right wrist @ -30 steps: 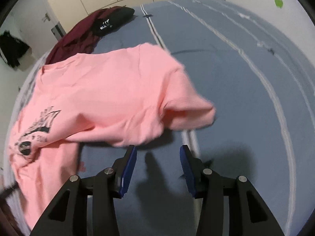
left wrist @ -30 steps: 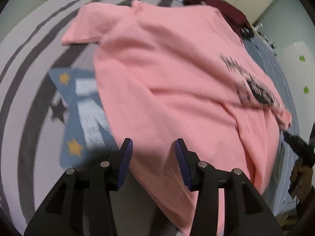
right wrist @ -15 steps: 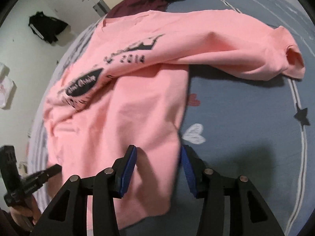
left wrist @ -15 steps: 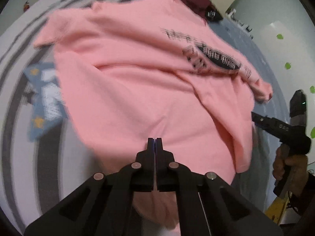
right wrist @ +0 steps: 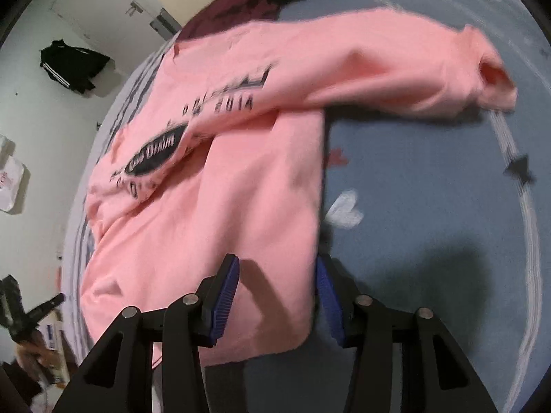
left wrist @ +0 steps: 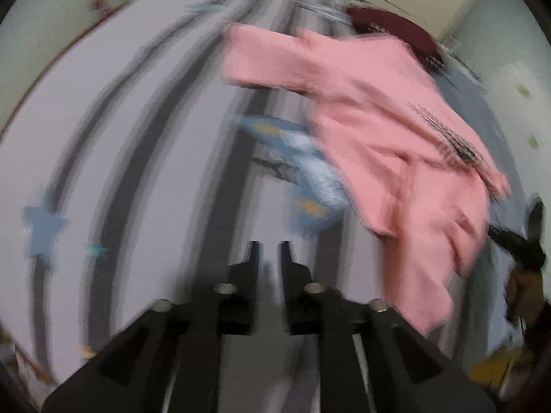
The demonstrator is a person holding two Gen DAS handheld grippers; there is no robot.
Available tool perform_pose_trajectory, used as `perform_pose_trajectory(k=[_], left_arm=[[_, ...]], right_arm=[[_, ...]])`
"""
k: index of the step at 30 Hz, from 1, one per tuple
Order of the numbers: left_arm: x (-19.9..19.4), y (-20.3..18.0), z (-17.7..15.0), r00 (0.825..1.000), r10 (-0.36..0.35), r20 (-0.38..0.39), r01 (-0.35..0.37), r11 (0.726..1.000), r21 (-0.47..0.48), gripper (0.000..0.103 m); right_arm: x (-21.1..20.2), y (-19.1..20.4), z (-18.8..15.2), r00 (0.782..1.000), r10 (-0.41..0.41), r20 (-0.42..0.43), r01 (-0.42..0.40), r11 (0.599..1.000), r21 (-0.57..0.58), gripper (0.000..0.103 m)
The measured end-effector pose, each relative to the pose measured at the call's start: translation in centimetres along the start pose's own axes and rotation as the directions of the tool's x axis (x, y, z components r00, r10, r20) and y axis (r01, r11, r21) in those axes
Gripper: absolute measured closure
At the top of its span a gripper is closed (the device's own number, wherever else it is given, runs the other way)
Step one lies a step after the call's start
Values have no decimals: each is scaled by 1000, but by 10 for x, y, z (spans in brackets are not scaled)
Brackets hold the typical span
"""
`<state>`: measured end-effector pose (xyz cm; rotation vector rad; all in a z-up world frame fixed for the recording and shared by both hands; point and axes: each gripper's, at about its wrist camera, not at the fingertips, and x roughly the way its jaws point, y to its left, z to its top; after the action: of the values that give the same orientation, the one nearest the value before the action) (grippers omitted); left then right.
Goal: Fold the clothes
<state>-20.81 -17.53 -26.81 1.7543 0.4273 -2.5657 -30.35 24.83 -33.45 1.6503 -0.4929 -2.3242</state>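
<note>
From the left wrist camera, heavily smeared by motion blur, the left gripper point(left wrist: 268, 258) points out over a bed cover point(left wrist: 113, 144) of pale and dark grey stripes with blue stars. Its two black fingers stand slightly apart with a narrow gap between them and nothing caught there, so it is released and empty. The pink sweatshirt point(left wrist: 389, 130) lies to the right and farther away, well clear of this gripper, one sleeve reaching left across the stripes. A blue printed patch point(left wrist: 303, 172) on the cover shows just beside the sweatshirt's near left edge. At the far right edge, the right gripper point(left wrist: 516, 241) appears as a small dark shape beside the sweatshirt's hem. A dark red garment point(left wrist: 389, 24) sits at the far end of the bed. From the right wrist camera, the right gripper point(right wrist: 277, 296) hovers low over the near hem, its blue-padded fingers point(right wrist: 224, 296) spread wide, one over the cloth and the other at its right side edge; it is released, probably lining up to take that lower corner for a fold. Here the sweatshirt point(right wrist: 224, 189) lies face up on the blue-grey part of the cover point(right wrist: 430, 189), mostly flat but rumpled, with a dark oval logo and lettering on the chest. One sleeve stretches right across the far side, its cuff open. At the near left the left gripper point(right wrist: 31, 313) is small and dim.
</note>
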Motion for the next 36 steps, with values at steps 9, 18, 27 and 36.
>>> perform_pose_trajectory(k=[9,18,27,36], left_arm=[[46,-88,-32,992,-109,-61,109,994,-1,55],[4,-75,-36,996,-66,-53,73,989,131,98],[-23,-1,-51,984,103,-145,-73,978,194,98],[-11,-2,-33,989,94,-112,-86,993,78,73]], right_arm=[[10,88,-28,991,119,-58,-129,966,-223,96],[-17,105,-42,985,170,-26,-171,963,-208,96],[-66,106,-98,968,179,-178,-224,934,-277,97],[-58,31,-90,995,-25,-100,18,997,-72,73]])
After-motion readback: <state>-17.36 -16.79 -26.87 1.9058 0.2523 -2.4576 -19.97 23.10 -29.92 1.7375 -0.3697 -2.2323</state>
